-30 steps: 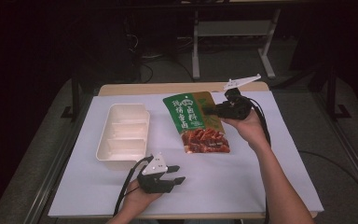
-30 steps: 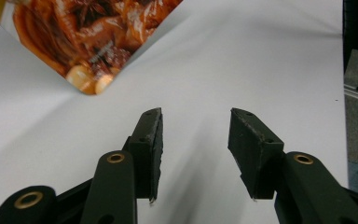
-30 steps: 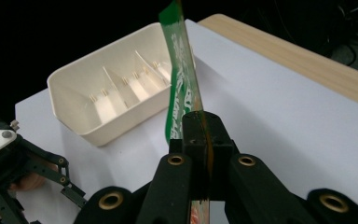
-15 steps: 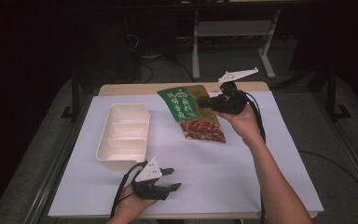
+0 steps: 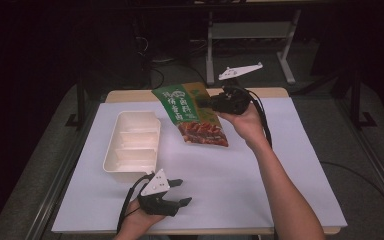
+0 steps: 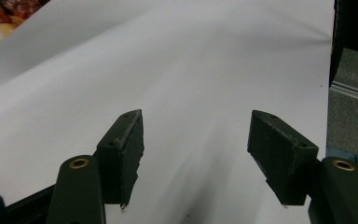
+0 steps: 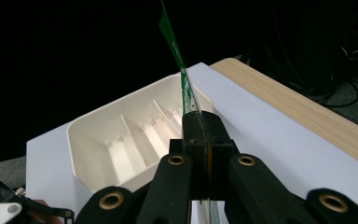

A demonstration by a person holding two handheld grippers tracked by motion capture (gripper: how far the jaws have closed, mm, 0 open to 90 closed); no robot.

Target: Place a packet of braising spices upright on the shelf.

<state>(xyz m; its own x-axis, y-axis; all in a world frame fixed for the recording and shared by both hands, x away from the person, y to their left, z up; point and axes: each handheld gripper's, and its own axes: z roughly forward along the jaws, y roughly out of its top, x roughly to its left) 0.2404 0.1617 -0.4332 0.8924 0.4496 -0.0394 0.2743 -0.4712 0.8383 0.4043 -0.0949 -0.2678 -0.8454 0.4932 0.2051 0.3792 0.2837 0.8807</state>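
Left claw (image 6: 193, 154) low over white-covered table (image 6: 191, 70), its two black jaws set wide apart with nothing between them, a corner of a printed food packet (image 6: 0, 18) at top left, grey floor (image 6: 352, 70) past the table's right edge.

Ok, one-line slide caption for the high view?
Right gripper lifts a green snack pouch beside the white divided tray; left gripper rests open.

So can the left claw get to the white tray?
Probably yes. The left claw is open, holds nothing, and sits just in front of the tray, with bare paper between them.
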